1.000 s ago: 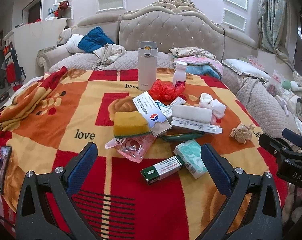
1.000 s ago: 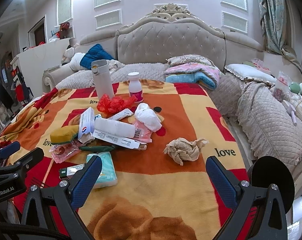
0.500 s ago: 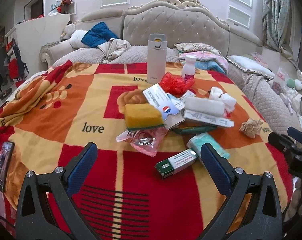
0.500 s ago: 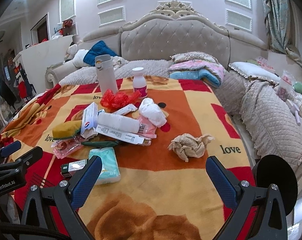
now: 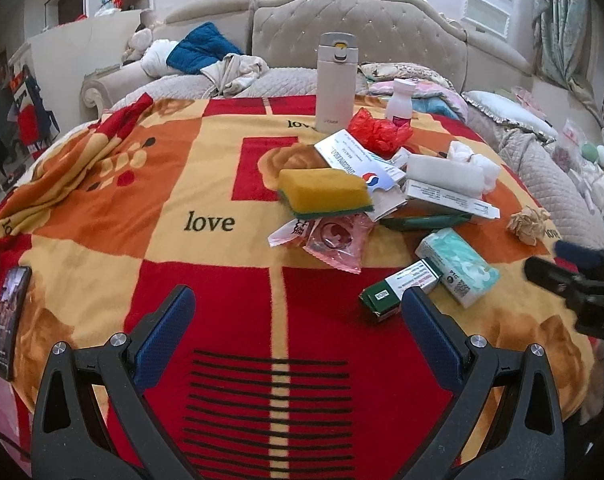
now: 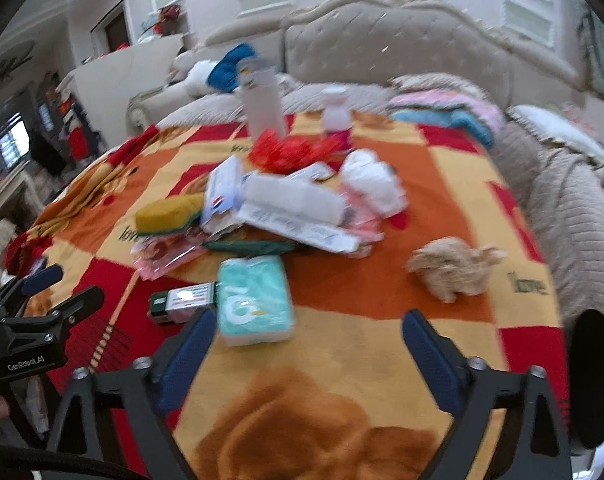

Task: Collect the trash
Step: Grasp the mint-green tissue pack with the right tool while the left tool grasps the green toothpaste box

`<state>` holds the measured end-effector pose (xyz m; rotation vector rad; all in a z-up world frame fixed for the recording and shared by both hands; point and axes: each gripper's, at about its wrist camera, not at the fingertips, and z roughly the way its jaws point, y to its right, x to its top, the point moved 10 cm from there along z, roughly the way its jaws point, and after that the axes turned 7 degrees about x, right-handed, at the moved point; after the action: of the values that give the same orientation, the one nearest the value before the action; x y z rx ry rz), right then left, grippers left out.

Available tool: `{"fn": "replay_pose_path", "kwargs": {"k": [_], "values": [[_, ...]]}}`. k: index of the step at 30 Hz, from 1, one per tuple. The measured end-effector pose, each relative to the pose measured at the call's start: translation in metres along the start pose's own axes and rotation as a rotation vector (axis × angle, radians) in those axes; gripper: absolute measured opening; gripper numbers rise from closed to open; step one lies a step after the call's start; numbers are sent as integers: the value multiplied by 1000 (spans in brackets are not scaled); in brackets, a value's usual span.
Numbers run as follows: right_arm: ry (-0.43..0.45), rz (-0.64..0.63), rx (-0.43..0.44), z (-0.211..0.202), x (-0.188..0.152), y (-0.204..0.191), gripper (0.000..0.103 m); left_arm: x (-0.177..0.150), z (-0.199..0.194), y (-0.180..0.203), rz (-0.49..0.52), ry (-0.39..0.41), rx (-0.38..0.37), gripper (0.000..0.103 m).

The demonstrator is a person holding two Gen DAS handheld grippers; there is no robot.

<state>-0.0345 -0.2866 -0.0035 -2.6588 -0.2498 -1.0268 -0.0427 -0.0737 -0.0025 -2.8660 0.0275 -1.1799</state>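
Both grippers are spread wide with nothing between the blue pads; left gripper [image 5: 297,336] hangs over the red patch at the near edge of the blanket [image 5: 113,208], right gripper [image 6: 308,346] over the yellow-brown near edge further right. Right-wrist view is motion-blurred, so fine detail there is unreliable. Trash sits in a loose heap at mid-blanket: yellow sponge [image 5: 326,192] with green scouring face lying on a pink plastic wrapper [image 5: 336,242]; white carton [image 5: 356,160] with a red-blue logo leaning just behind the sponge; red crumpled plastic [image 5: 378,130] behind that; long white box [image 5: 450,198] with a white rolled pack [image 5: 444,170] resting on top; white wadded tissue [image 5: 472,158] at the heap's right end; dark green flat wrapper [image 5: 422,222] under the long box. Nearer the grippers and apart from the heap: green-and-white small box [image 5: 400,290] touching a teal tissue pack [image 5: 458,264]. The left gripper's right pad sits just in front of the small box, no contact. A beige crumpled paper ball [image 6: 454,270] lies alone to the right, well apart from the heap. Beige thermos [image 5: 336,80] and small white bottle [image 5: 400,100] stand upright at the far side. A phone [image 5: 7,320] lies flat at the blanket's left edge
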Motion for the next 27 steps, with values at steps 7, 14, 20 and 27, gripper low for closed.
{"fn": "replay_pose_path", "kwargs": {"k": [7, 14, 20, 27], "values": [[-120, 9, 144, 52, 0, -22, 79, -3, 6, -2, 25, -18, -10, 102], [-231, 36, 198, 82, -11, -17, 46, -9, 17, 18, 95, -65, -92, 102], [-168, 74, 198, 41, -12, -1, 46, -12, 32, 54, 193, -82, -155, 102], [-149, 110, 183, 18, -25, 17, 46, -12, 58, 85, 302, -115, -164, 81]]}}
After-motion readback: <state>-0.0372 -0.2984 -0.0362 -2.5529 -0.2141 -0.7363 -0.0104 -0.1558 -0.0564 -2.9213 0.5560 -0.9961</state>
